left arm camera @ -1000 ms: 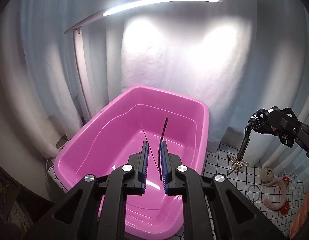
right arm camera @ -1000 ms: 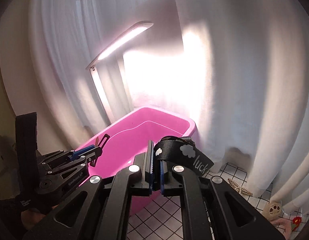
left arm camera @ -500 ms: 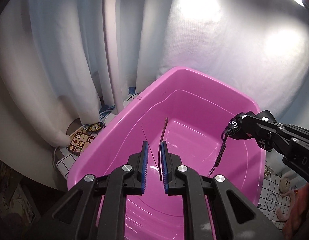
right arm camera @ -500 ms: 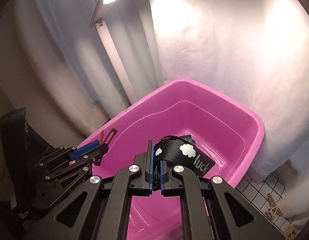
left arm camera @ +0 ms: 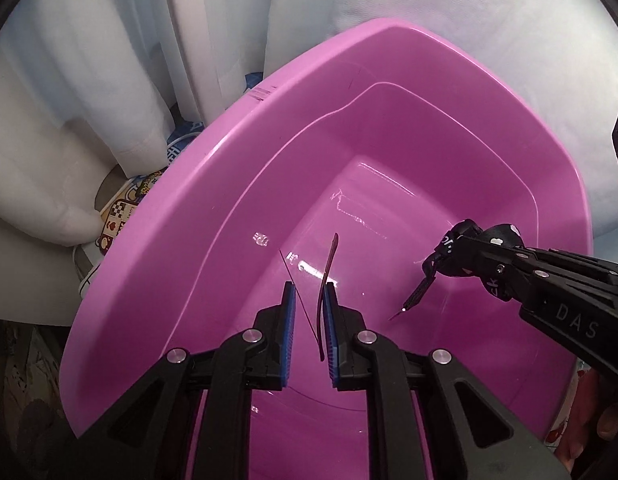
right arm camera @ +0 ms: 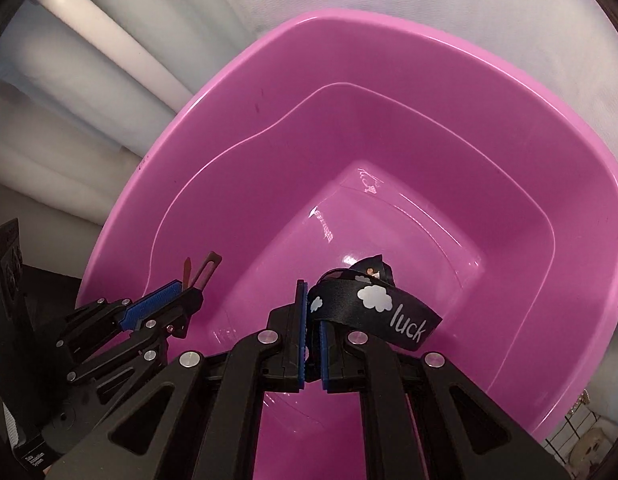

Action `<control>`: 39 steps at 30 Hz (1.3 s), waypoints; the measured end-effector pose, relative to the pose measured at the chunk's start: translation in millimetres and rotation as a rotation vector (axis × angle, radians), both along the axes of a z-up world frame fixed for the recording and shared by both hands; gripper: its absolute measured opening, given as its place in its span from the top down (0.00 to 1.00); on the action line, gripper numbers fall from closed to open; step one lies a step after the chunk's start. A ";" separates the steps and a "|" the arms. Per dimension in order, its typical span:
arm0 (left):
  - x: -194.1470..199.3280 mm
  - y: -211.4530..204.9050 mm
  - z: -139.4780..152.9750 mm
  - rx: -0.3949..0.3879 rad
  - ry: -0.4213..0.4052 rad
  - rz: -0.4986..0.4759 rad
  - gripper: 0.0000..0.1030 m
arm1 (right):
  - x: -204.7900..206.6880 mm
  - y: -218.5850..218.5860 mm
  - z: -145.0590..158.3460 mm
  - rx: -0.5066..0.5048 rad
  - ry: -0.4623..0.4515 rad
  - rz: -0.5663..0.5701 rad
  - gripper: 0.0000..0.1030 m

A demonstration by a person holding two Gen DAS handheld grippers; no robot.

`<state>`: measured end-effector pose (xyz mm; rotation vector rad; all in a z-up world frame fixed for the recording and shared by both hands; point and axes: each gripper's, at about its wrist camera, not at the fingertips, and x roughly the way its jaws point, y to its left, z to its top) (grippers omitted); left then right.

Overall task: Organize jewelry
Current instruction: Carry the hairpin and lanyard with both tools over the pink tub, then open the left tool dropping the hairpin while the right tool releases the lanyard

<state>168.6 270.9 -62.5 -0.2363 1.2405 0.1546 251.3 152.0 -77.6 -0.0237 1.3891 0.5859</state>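
Observation:
A pink plastic tub (left arm camera: 229,152) fills both views; in the right wrist view its rim (right arm camera: 213,92) curves around me. My left gripper (left arm camera: 309,292) hangs over the tub's inside and is shut on a thin dark red hair clip (left arm camera: 327,280) that stands up between the blue pads. The clip also shows in the right wrist view (right arm camera: 203,270). My right gripper (right arm camera: 313,292) is shut on a black ribbon (right arm camera: 373,304) with white clouds and the word "luck". From the left wrist view the right gripper (left arm camera: 457,248) is low inside the tub, the ribbon's clasp (left arm camera: 419,296) dangling.
White curtains (left arm camera: 109,80) hang behind and left of the tub. A patterned box (left arm camera: 125,212) lies under the tub's left rim. A grid-patterned table surface with small items (right arm camera: 581,436) shows at the lower right.
Both grippers have moved forward and down over the tub. The right gripper with the ribbon has dropped deeper inside it. The lamp has left the views.

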 end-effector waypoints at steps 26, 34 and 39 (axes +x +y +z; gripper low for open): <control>6.9 8.7 -7.0 -0.039 0.077 0.041 0.39 | 8.9 -4.7 -3.9 -0.059 0.004 -0.052 0.37; -9.2 3.1 1.3 0.001 0.024 0.035 0.23 | -5.9 -10.0 8.4 -0.040 -0.037 -0.082 0.37; -19.0 4.9 17.7 0.033 -0.035 0.044 0.17 | -21.4 -10.2 19.1 -0.009 -0.086 -0.082 0.37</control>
